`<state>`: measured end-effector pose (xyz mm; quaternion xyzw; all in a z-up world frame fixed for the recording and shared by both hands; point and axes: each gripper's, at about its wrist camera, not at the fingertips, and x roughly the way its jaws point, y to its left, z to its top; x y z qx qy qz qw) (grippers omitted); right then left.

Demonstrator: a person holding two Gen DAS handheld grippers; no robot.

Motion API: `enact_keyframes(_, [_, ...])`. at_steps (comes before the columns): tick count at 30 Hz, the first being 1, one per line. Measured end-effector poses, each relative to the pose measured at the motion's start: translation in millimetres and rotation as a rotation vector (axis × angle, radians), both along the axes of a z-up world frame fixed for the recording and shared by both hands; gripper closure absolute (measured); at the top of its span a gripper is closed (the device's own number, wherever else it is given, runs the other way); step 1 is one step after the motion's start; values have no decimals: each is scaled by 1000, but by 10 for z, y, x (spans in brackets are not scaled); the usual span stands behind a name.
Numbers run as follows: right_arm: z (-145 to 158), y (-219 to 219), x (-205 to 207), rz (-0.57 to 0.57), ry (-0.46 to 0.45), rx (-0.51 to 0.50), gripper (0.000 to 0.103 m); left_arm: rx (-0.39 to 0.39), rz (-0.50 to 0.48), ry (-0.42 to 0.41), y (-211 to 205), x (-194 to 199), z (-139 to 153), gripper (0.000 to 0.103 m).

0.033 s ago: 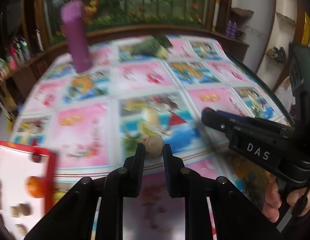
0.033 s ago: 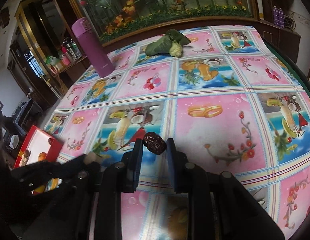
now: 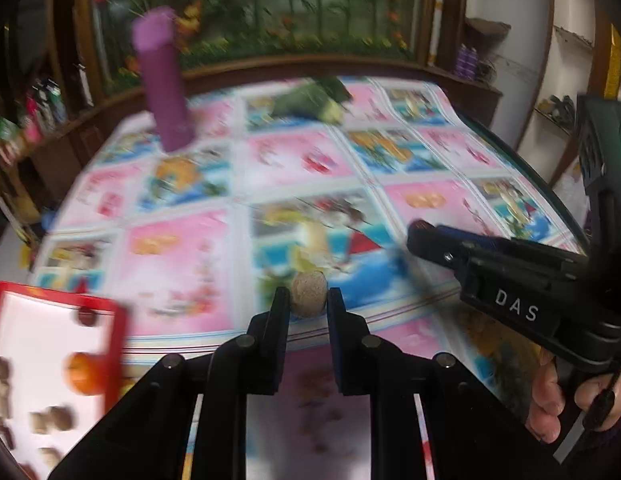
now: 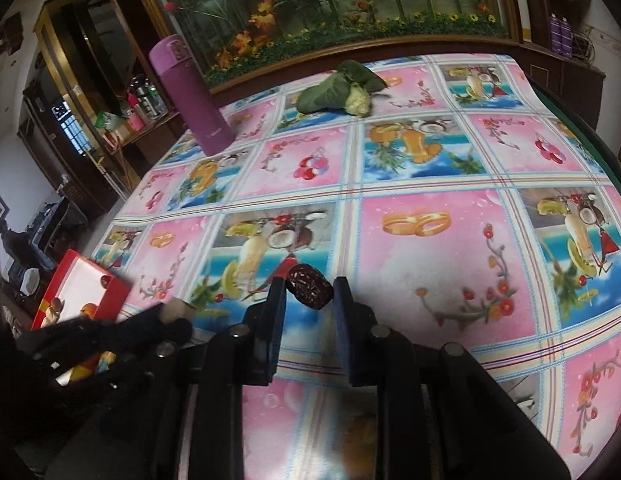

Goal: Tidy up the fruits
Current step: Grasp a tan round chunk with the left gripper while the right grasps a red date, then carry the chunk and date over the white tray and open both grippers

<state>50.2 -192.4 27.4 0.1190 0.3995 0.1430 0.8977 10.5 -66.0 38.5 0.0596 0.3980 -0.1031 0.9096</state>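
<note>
My left gripper is shut on a small tan round fruit and holds it above the patterned tablecloth. My right gripper is shut on a dark red date. The right gripper also shows in the left wrist view at the right. The left gripper shows in the right wrist view at the lower left, with the tan fruit at its tip. A red-rimmed white tray at the left holds an orange fruit, a dark date and several brown pieces.
A purple flask stands at the far left of the table. A leafy green vegetable lies at the far middle. The red tray sits at the table's left edge. A wooden-framed aquarium and shelves stand behind the table.
</note>
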Motion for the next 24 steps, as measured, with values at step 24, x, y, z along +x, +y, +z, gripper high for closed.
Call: enact_keyframes(24, [399,2285,-510,393,-62,15,77,76,420,-139,2100,-633,273,86])
